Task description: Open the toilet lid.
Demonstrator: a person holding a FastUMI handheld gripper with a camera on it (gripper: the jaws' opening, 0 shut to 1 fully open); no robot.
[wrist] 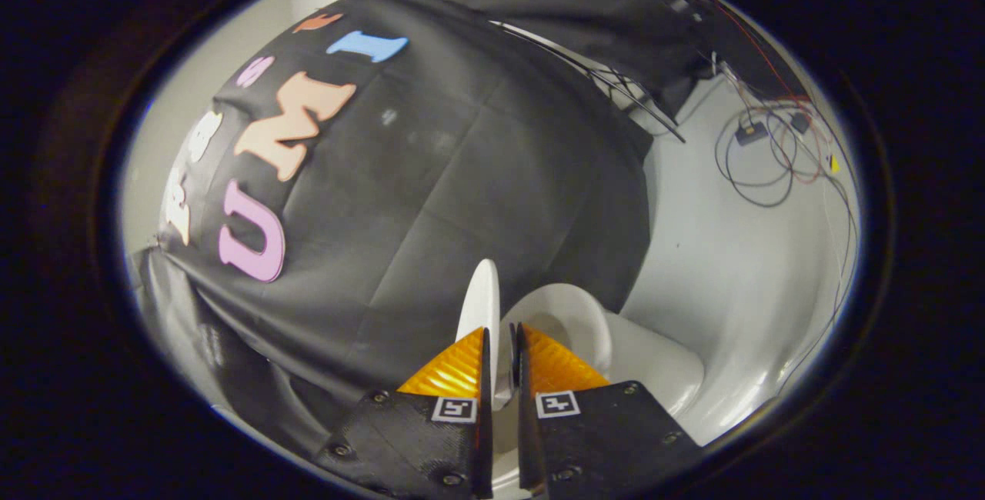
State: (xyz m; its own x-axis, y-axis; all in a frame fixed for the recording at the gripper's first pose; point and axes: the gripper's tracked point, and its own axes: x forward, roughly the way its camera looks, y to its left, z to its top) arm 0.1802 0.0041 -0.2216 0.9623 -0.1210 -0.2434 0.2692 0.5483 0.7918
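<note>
Gripper fingers nearly closed, narrow gap; toilet lid raised on edge just ahead, left of fingers, seemingly not pinched. Toilet bowl right, beyond fingers. Cables far right.

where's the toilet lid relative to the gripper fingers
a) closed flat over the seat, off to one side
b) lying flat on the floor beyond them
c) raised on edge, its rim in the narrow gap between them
c: the lid stands raised on edge above the seat, its rim running down into the narrow gap of the gripper.
</note>
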